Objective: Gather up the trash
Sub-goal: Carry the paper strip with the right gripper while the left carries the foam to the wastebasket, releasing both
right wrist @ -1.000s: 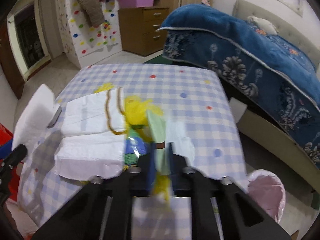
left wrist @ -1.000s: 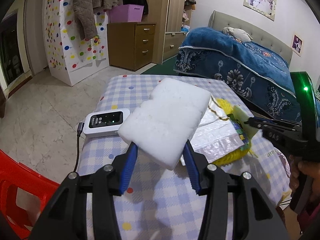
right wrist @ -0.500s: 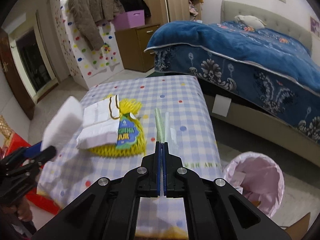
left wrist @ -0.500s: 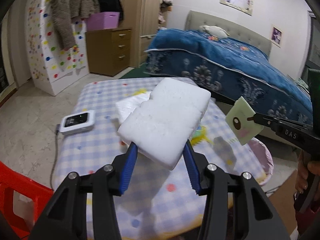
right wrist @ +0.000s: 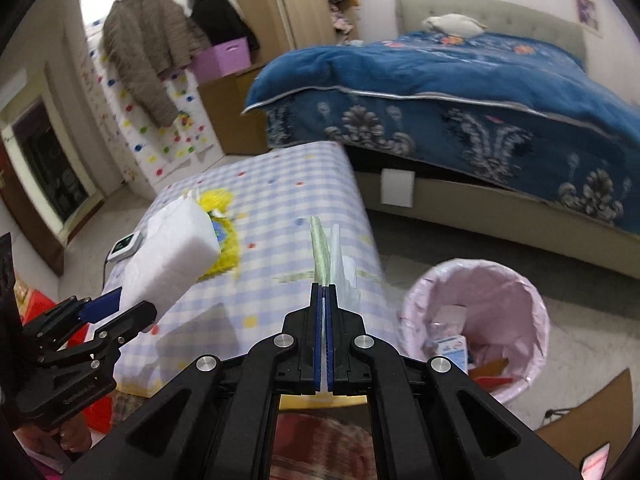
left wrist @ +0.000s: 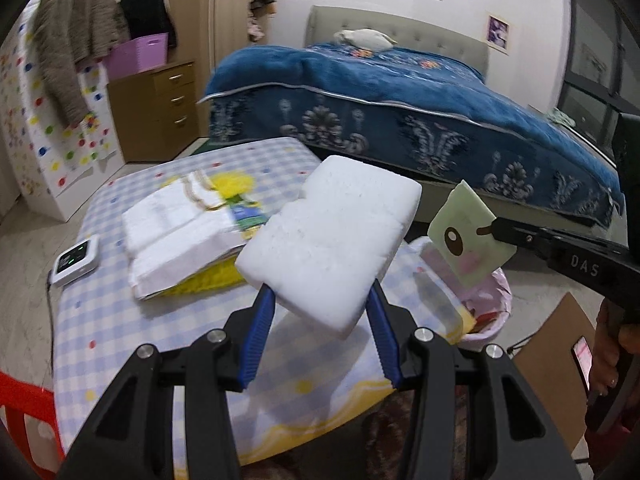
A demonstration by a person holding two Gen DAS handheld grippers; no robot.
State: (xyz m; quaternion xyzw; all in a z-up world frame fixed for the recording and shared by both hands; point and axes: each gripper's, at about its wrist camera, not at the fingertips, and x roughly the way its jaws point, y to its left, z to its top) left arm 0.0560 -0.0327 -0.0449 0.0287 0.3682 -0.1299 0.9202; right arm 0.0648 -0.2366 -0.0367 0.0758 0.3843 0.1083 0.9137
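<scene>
My left gripper (left wrist: pixel 320 316) is shut on a white foam block (left wrist: pixel 328 236) and holds it above the checked table (left wrist: pixel 120 320). The block also shows in the right wrist view (right wrist: pixel 172 256). My right gripper (right wrist: pixel 325 292) is shut on a pale green wrapper (right wrist: pixel 320 248), seen edge-on; in the left wrist view the wrapper (left wrist: pixel 464 236) shows a cartoon face and hangs over the bin. A pink-lined trash bin (right wrist: pixel 532 300) stands on the floor right of the table, with some trash inside. A yellow snack bag (left wrist: pixel 236 204) and white paper bags (left wrist: pixel 176 224) lie on the table.
A small white device (left wrist: pixel 76 264) with a cable lies at the table's left edge. A bed with a blue blanket (left wrist: pixel 400 100) stands behind. A red stool (left wrist: pixel 20 400) is at the lower left, a cardboard piece (left wrist: pixel 560 340) by the bin.
Both grippers lifted away from the table and swung right toward the bin, each keeping its hold. The right one pulled the green wrapper off the yellow bag.
</scene>
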